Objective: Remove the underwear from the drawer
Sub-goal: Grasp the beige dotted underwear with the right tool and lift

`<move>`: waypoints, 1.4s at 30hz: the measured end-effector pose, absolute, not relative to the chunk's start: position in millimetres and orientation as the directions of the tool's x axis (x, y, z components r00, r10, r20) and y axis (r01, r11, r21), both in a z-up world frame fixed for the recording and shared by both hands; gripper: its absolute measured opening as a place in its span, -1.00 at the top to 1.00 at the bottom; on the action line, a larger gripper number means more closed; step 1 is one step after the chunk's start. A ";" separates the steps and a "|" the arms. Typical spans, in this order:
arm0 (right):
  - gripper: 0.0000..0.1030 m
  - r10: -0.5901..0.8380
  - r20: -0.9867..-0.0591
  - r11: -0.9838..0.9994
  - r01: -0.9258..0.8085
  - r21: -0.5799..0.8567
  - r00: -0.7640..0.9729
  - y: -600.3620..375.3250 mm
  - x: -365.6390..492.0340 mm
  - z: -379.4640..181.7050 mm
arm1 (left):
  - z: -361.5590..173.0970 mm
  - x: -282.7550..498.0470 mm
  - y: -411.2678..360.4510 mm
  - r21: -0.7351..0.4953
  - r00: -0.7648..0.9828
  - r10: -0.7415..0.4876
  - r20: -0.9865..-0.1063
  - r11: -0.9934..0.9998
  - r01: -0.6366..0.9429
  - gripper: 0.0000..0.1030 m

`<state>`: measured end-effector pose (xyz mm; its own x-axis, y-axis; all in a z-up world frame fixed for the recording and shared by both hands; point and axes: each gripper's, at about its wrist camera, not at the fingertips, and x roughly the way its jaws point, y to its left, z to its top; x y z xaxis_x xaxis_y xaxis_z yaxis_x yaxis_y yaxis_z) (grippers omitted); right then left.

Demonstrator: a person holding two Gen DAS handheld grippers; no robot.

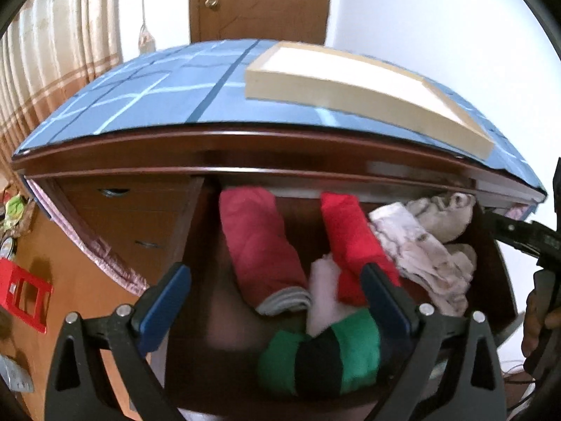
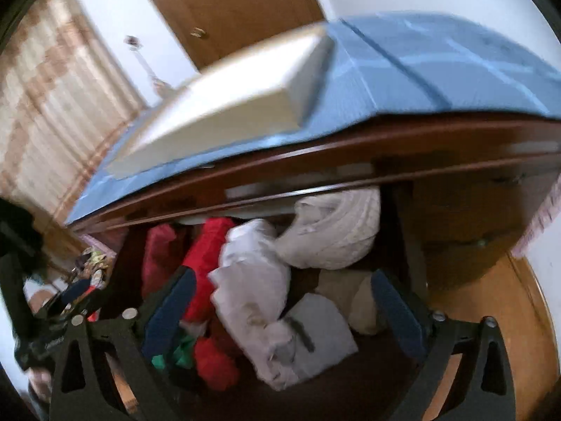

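The open wooden drawer holds rolled and folded underwear. In the left wrist view I see a pink-red roll, a bright red roll, a green and black striped piece, a white patterned piece and a beige piece. My left gripper is open above the drawer, holding nothing. In the right wrist view my right gripper is open above a white piece, with a red roll to its left and a beige bundle behind.
A blue checked cloth covers the top above the drawer, with a flat cream box on it. A closed drawer front with handles is at left. A red crate stands on the floor. A door is behind.
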<state>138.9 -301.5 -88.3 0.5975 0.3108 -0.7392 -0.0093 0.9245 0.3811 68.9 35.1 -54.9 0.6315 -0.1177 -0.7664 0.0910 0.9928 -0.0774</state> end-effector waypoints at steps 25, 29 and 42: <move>0.35 0.050 -0.861 0.938 0.271 0.215 0.507 -310.2 189.9 -120.8 | -75.9 107.7 47.7 -0.137 0.564 -0.130 -0.815 0.990 0.030 -0.92; 0.52 0.145 -0.852 0.933 0.218 0.287 0.503 -318.3 181.8 -120.0 | -75.0 107.3 48.7 -0.135 0.561 -0.124 -0.818 0.991 0.023 -0.92; 0.56 0.301 -0.804 0.928 0.038 0.372 0.512 -307.6 119.9 -104.4 | -80.6 108.8 47.9 -0.109 0.537 -0.090 -0.839 0.994 -0.003 -0.92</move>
<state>119.9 -307.6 -104.4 0.5120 0.3012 -0.8044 0.0385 0.9275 0.3717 108.8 47.9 -80.6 0.5373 -0.0900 -0.8386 -0.0031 0.9941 -0.1087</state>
